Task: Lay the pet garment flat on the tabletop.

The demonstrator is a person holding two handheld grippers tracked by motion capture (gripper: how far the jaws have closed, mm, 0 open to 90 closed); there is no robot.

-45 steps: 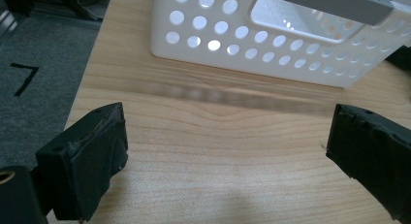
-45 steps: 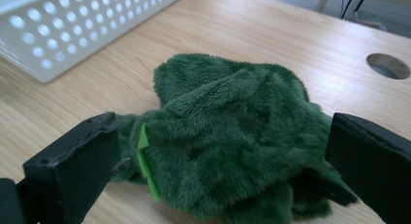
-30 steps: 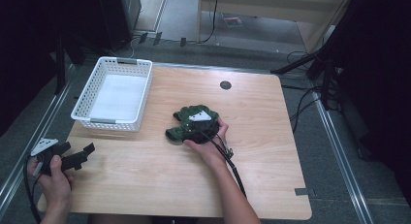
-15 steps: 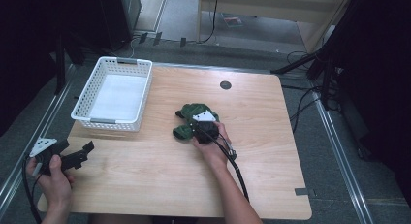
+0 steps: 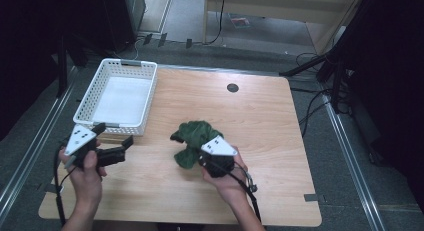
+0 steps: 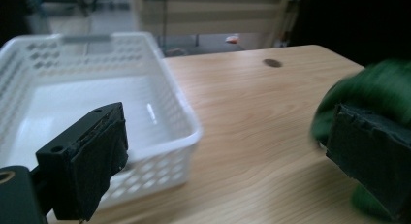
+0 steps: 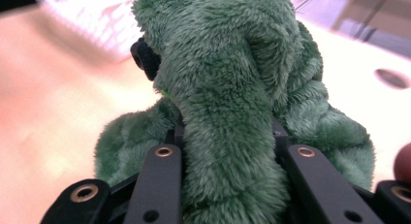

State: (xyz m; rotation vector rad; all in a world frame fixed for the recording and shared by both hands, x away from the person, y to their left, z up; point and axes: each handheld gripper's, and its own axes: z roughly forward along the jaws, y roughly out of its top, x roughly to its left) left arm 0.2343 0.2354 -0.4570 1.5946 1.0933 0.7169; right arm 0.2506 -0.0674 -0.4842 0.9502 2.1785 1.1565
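A green plush toy [image 5: 192,141] is lifted a little over the middle of the wooden table [image 5: 260,121]. My right gripper [image 5: 202,158] is shut on it; in the right gripper view the fur [image 7: 228,103] is squeezed between both jaws, with a black eye [image 7: 144,59] showing. My left gripper [image 5: 114,141] is held open near the table's left front edge, just in front of the white basket [image 5: 85,102]. From the left gripper view, the basket [image 6: 160,69] lies ahead on the left and the plush toy [image 6: 373,88] blurs at the right.
The white basket has a bare floor. A round cable hole [image 5: 232,87] sits at the table's far edge. Cables trail from both grippers over the front edge. Dark stands [image 5: 340,66] and floor cables lie beyond the right side.
The right gripper has carried the plush toy leftward and toward the front of the table. The left gripper has shifted slightly right, nearer the basket's front corner.
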